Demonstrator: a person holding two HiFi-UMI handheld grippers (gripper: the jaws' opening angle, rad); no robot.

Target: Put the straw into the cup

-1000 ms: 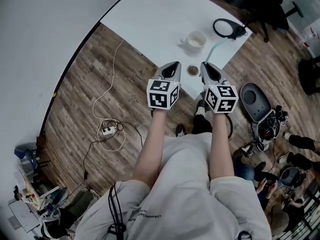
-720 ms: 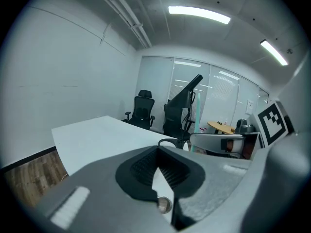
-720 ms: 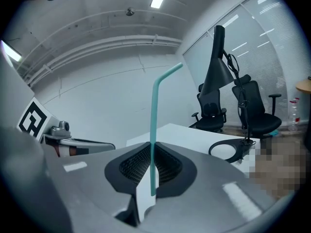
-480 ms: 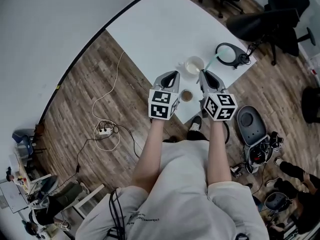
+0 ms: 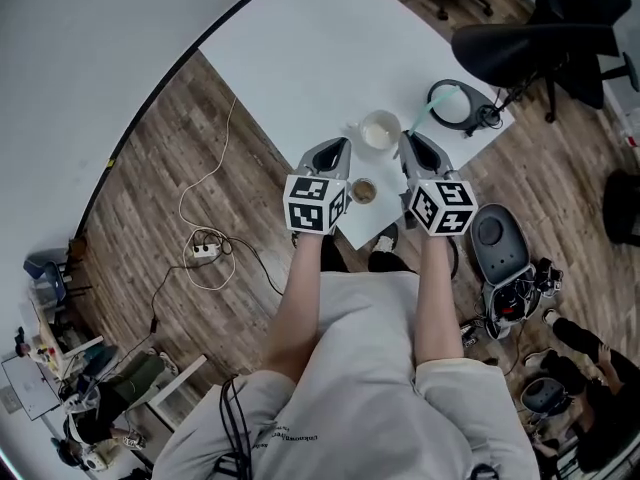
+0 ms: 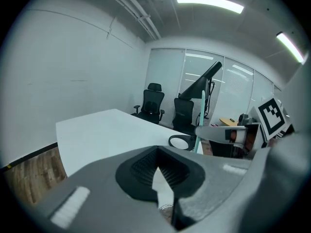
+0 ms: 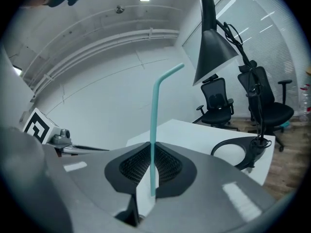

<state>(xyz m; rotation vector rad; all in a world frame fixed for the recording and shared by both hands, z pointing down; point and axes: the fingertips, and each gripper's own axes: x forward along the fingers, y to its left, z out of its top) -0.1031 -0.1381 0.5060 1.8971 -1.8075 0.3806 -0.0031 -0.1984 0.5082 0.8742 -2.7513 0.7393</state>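
Observation:
A white mug stands near the corner of the white table. A small round cup with brown contents sits closer to me, between the two grippers. My right gripper is shut on a teal bent straw, which stands upright between its jaws, just right of the mug. My left gripper is left of the mug, jaws together with nothing held. The left gripper view shows the straw and the right gripper's side.
A black ring-shaped lamp base sits at the table's right corner, with a black lamp head above. Office chairs stand beyond the table. On the wood floor are a power strip with cables and a black case.
Both grippers have come forward over the table edge toward the mug. The small brown cup now lies between them. The straw stays held in the right gripper.

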